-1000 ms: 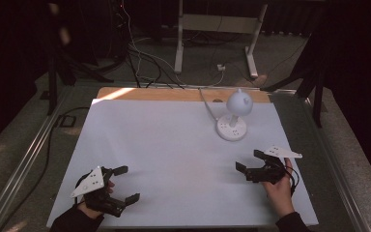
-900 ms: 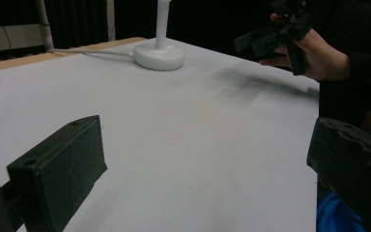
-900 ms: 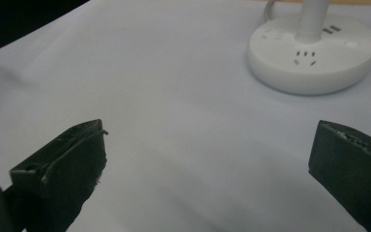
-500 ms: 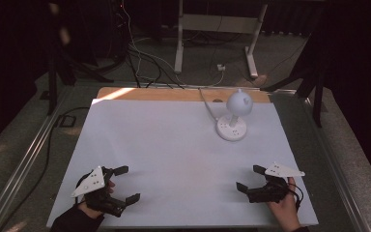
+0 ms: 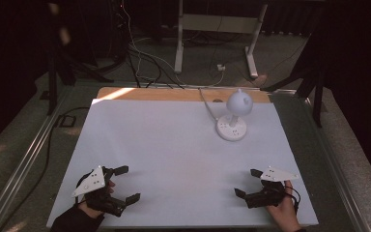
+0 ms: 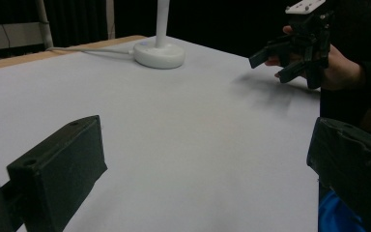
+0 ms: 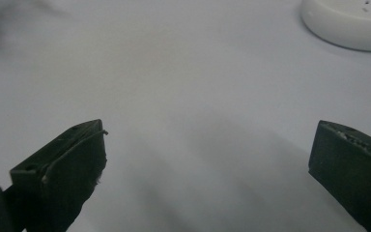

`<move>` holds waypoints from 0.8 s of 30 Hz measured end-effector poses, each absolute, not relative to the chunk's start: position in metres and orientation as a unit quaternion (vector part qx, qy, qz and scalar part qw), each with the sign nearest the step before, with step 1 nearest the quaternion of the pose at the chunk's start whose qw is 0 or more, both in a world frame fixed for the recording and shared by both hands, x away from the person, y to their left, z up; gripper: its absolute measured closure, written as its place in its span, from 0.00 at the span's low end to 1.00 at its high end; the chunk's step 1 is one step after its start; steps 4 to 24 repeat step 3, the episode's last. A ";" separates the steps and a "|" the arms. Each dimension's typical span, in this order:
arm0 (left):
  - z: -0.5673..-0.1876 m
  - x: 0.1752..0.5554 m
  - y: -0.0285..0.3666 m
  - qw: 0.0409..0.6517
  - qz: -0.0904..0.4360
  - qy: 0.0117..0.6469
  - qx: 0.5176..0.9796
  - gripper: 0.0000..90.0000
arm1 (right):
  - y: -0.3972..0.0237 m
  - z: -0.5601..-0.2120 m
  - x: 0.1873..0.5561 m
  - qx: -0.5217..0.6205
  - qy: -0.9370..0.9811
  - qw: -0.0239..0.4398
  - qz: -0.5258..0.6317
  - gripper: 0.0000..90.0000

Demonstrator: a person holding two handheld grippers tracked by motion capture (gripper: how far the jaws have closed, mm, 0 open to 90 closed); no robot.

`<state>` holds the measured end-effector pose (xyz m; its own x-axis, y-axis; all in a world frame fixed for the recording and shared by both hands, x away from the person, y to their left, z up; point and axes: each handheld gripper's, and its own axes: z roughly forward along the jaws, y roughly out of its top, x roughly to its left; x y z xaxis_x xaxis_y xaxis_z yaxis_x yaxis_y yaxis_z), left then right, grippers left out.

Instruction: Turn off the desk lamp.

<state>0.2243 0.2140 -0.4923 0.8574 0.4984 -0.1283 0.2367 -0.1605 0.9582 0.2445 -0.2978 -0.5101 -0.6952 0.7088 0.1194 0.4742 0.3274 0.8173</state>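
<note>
The left claw (image 5: 128, 183) sits at the near left corner of the white surface (image 5: 174, 145), its jaws spread wide with nothing between them. Farther back and to the right stands a white lamp (image 5: 233, 116) with a round base and globe head, its cord running off the far edge. The right claw (image 5: 247, 182) hovers at the near right corner, jaws likewise spread and empty, well apart from the lamp
</note>
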 end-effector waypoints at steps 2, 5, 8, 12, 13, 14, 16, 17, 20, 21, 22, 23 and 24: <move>-0.492 0.224 0.214 0.599 0.109 0.244 0.755 0.01 | -0.297 -0.510 0.245 0.365 0.806 0.131 0.447 0.00; -0.492 0.224 0.214 0.599 0.109 0.244 0.755 0.01 | -0.297 -0.510 0.245 0.363 0.806 0.131 0.449 0.00; -0.492 0.224 0.214 0.599 0.109 0.244 0.755 0.01 | -0.297 -0.510 0.245 0.363 0.806 0.131 0.449 0.00; -0.492 0.224 0.214 0.599 0.109 0.244 0.755 0.01 | -0.297 -0.510 0.245 0.363 0.806 0.131 0.449 0.00; -0.492 0.224 0.214 0.599 0.109 0.244 0.755 0.01 | -0.297 -0.510 0.245 0.363 0.806 0.131 0.449 0.00; -0.492 0.224 0.214 0.599 0.109 0.244 0.755 0.01 | -0.297 -0.510 0.245 0.363 0.806 0.131 0.449 0.00; -0.492 0.224 0.214 0.599 0.109 0.244 0.755 0.01 | -0.297 -0.510 0.245 0.363 0.806 0.131 0.449 0.00; -0.492 0.224 0.214 0.599 0.109 0.244 0.755 0.01 | -0.297 -0.510 0.245 0.363 0.806 0.131 0.449 0.00; -0.492 0.224 0.214 0.599 0.109 0.244 0.755 0.01 | -0.297 -0.510 0.245 0.363 0.806 0.131 0.449 0.00; -0.492 0.224 0.214 0.599 0.109 0.244 0.755 0.01 | -0.297 -0.510 0.245 0.363 0.806 0.131 0.449 0.00; -0.492 0.224 0.214 0.599 0.109 0.244 0.755 0.01 | -0.297 -0.510 0.245 0.363 0.806 0.131 0.449 0.00; -0.492 0.224 0.214 0.599 0.109 0.244 0.755 0.01 | -0.297 -0.510 0.245 0.363 0.806 0.131 0.449 0.00; -0.492 0.224 0.214 0.599 0.109 0.244 0.755 0.01 | -0.297 -0.510 0.245 0.363 0.806 0.131 0.449 0.00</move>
